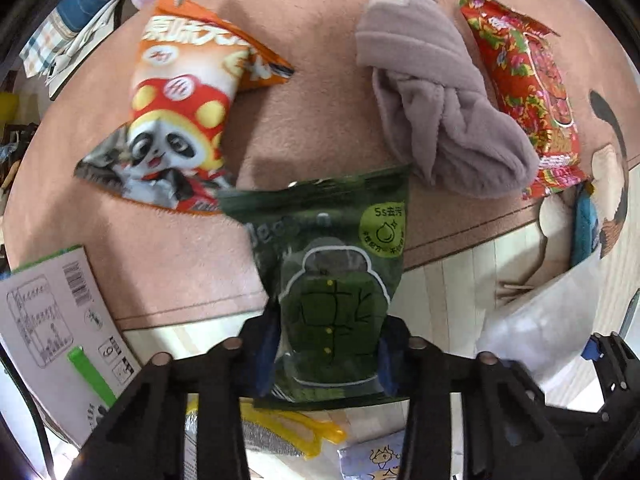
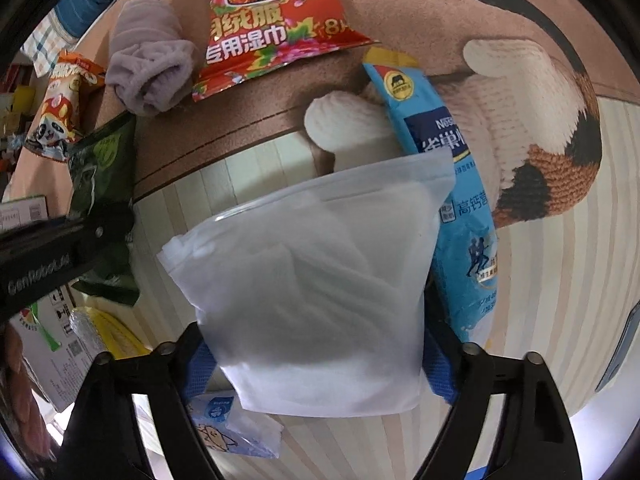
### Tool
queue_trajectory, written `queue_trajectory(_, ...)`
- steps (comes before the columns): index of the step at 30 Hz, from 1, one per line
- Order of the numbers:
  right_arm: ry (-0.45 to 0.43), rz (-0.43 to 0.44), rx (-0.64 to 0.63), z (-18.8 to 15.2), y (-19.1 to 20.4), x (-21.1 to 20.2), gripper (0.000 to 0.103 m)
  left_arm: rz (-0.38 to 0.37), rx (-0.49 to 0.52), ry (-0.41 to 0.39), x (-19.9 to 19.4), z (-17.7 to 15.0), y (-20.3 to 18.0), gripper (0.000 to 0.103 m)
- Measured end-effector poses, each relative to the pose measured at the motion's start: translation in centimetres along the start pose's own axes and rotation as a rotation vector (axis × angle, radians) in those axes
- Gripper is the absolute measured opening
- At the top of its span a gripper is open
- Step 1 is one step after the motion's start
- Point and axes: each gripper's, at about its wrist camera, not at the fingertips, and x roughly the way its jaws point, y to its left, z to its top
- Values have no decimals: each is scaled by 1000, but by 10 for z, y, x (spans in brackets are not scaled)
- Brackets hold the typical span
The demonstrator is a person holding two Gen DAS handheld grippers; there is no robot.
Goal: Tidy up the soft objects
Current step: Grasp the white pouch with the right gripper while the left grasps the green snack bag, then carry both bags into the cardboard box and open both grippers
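Note:
My left gripper (image 1: 326, 354) is shut on a dark green pouch (image 1: 336, 272) and holds it above the edge of the pink rug (image 1: 304, 40). My right gripper (image 2: 320, 354) is shut on a frosted white zip bag (image 2: 316, 288) with folded cloth inside, held above the wooden floor. On the rug lie an orange panda snack bag (image 1: 180, 108), a knotted mauve fleece cloth (image 1: 440, 100) and a red floral wipes pack (image 1: 528, 88). The green pouch (image 2: 104, 168) and left gripper body (image 2: 60, 248) show at the left of the right wrist view.
A blue Nestle milk-powder bag (image 2: 452, 184) lies on the floor by the rug's cat-shaped edge (image 2: 532, 128). A white printed box (image 1: 52, 320), a yellow-and-silver packet (image 1: 280, 432) and a small cartoon packet (image 2: 224, 432) lie near me. Clutter stands beyond the rug, far left.

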Motion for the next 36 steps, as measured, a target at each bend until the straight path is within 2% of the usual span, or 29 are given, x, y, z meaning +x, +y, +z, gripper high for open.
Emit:
queue_trajectory(4,-40,-15,1,-8,6,-6,71,-13,-10,-39,-17,-24,13,32)
queue_trajectory(7,-52,27,16,-19,11,-16,70,-42,-39,-85,-38,-46,27,31)
queue_trajectory(11,-109,90,-36,-47,40,-51,70,-93,-84,-165,-77,-87,59,31)
queue_trajectory(16,-166,199,-120,-87,110,-93,70,-130,-167,-275,-133,-140,127,31)
queue_trajectory(21,-192,307,-195,-116,206,-120,70,-123,-250,-326,-164,-186,196,32)
queue_trajectory(24,-194,313,-227,-128,270,-128,70,-115,-302,-322,-161,-196,255,32)
queue_trajectory(28,-183,293,-246,-120,347,-115,70,-158,-363,-266,-137,-190,323,32)
queue_trajectory(32,-153,238,-246,-103,412,-83,70,-209,-386,-205,-109,-171,367,32)
queue_trajectory(36,-128,161,-255,-85,454,-44,70,-245,-389,-123,-70,-142,396,32)
